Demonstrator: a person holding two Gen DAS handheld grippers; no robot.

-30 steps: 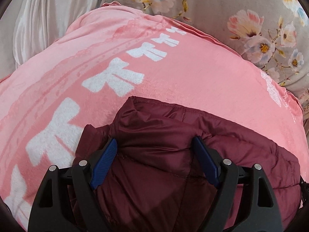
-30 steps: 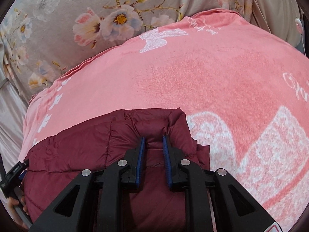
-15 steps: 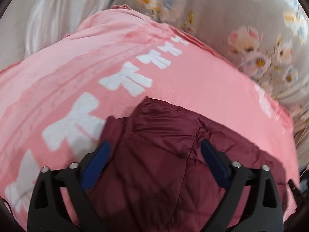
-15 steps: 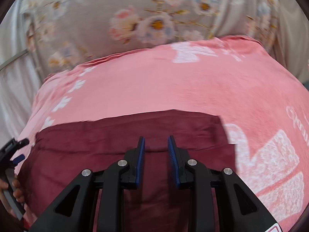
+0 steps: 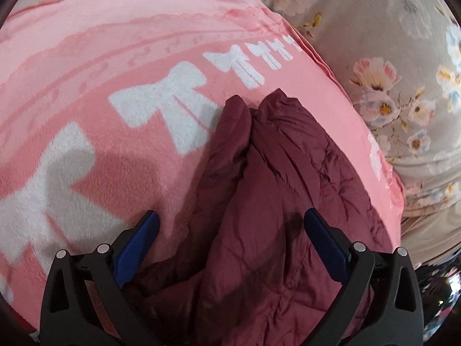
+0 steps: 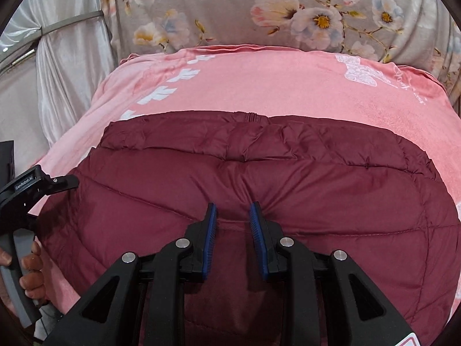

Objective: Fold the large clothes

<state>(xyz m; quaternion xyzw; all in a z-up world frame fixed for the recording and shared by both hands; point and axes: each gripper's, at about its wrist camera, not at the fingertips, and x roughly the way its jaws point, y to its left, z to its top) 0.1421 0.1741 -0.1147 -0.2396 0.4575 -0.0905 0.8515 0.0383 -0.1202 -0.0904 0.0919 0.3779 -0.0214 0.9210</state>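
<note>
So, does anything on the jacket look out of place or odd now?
Yes. A small dark patch marks the maroon jacket beside the open left hand-held gripper; whether stain or shadow is unclear. The fold's near-left edge is also bunched, not flat.

Maroon puffer jacket point(image 6: 259, 173) spread flat across centre & lower frame on pink blanket point(image 6: 259, 80) w/ white bow print. Right gripper point(image 6: 232, 216) at bottom centre, blue pads narrowly apart w/ a ridge of jacket fabric pinched between. Left gripper point(image 6: 37, 187) at left edge, by jacket's edge, jaw state unclear. Floral grey sheet point(image 6: 230, 8) along top; silvery curtain point(image 6: 66, 57) upper left.
</note>
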